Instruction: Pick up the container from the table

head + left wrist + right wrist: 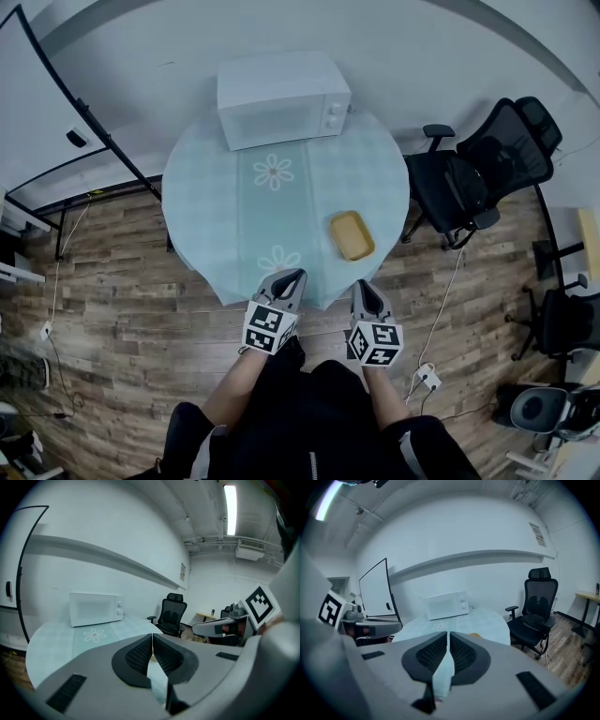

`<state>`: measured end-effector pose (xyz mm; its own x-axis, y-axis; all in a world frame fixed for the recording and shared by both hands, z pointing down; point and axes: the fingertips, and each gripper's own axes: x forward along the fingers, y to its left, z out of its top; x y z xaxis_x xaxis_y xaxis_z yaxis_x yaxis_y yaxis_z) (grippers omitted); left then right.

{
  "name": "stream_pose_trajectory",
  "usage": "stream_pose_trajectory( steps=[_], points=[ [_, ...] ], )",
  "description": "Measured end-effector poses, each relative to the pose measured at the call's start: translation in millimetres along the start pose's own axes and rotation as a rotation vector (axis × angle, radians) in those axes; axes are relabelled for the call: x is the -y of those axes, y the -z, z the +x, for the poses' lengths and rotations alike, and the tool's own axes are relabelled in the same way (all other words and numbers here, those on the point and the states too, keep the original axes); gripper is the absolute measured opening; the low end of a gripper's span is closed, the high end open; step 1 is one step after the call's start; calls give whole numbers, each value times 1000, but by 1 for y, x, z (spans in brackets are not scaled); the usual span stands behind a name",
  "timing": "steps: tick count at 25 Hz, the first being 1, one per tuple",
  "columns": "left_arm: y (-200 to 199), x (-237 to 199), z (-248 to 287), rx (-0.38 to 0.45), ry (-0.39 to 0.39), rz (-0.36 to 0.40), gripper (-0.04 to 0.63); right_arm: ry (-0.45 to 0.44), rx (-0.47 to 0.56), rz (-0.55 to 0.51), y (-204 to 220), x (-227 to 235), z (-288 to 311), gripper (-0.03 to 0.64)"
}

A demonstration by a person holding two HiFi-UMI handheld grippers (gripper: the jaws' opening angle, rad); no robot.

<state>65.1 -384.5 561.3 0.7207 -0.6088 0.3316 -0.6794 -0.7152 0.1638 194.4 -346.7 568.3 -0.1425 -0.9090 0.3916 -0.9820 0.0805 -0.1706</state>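
A shallow yellow container point(352, 234) lies on the right side of the round table point(202, 202), near its front edge. Only a sliver of that container point(475, 635) peeks over the right jaw in the right gripper view. My left gripper point(292, 277) hovers at the table's near edge, left of the container, jaws shut and empty. My right gripper point(364, 288) hangs just off the front edge, below the container, also shut with nothing held. Both gripper views show the jaws point(152, 641) point(447, 637) closed tip to tip.
A white microwave point(283, 98) stands at the table's far side, on a runner with daisy prints point(273, 172). Black office chairs point(483, 169) stand to the right. A whiteboard frame point(84, 112) leans at the left. The floor is wood.
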Motion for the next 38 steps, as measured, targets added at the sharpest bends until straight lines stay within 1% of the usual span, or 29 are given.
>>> stream_pose_trajectory(
  steps=[8,14,18,21,23,26,28,33,38],
  points=[
    [-3,-19,25,-23,16,-10,17,11,-41,-26,-3,21,31,26],
    [-7,-26,50,-40,-8,-8,17,-12,-66,-52,-8,51,64,26],
    [-8,-32,65,-49,-57,-30,17,-50,-103,-94,-8,74,93,28],
    [-15,-38,80,-42,-105,-47,17,-89,-144,-138,-7,95,121,28],
    [-19,-38,87,-40,-139,-61,17,-111,-197,-165,1,109,137,29],
    [-23,-43,96,-41,-199,-81,17,-140,-287,-208,16,130,166,71],
    [-23,-48,101,-47,-242,-98,17,-162,-334,-234,27,141,184,77],
    [-19,-52,106,-63,-328,-131,17,-223,-426,-291,54,152,212,81],
    [-15,-54,103,-75,-384,-156,17,-248,-514,-356,76,156,228,83]
  ],
)
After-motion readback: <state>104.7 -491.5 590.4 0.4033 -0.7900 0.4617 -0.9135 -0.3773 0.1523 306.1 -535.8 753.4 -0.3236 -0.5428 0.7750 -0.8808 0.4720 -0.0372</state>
